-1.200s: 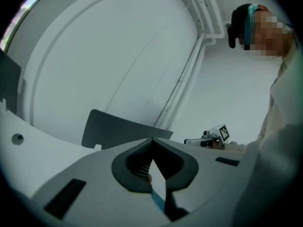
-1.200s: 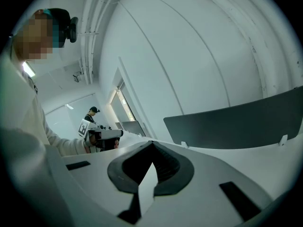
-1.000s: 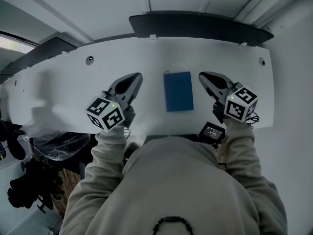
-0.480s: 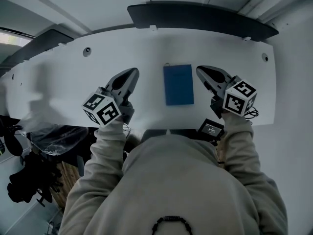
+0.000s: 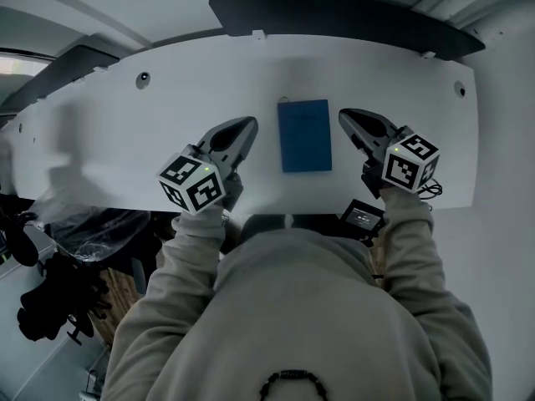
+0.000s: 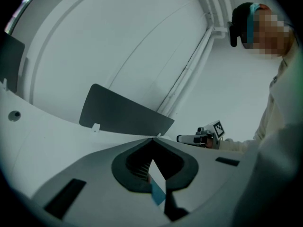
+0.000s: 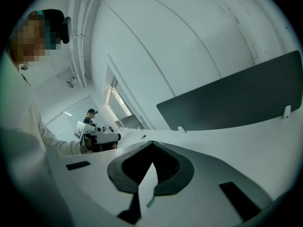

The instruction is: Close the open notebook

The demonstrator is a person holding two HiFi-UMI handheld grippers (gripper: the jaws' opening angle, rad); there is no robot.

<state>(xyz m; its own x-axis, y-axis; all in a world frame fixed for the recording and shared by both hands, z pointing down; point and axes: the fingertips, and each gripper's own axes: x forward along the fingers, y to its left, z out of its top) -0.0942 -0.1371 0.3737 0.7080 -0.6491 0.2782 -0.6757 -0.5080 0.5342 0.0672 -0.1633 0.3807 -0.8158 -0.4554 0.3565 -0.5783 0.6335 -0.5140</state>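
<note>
A blue notebook (image 5: 305, 135) lies shut and flat on the white table (image 5: 125, 140), between my two grippers. My left gripper (image 5: 247, 124) hovers just left of it, jaws shut and empty. My right gripper (image 5: 344, 116) hovers just right of it, also shut and empty. In the left gripper view the jaws meet at the tip (image 6: 154, 137), a sliver of the blue notebook (image 6: 157, 194) shows through the gap behind them, and the right gripper (image 6: 196, 138) shows beyond. In the right gripper view the jaws meet (image 7: 150, 141), and the left gripper (image 7: 102, 138) shows across the table.
A dark divider panel (image 5: 334, 15) runs along the table's far edge. Cable holes (image 5: 143, 78) (image 5: 459, 88) sit near the back corners. A small black device (image 5: 362, 215) hangs at the front edge by my right hand. A plastic-wrapped chair (image 5: 100, 232) stands below left. A person (image 7: 90, 115) stands far off.
Both grippers have sunk toward the table. The left one has drifted right, closer to the notebook. The notebook has stayed put and shut.
</note>
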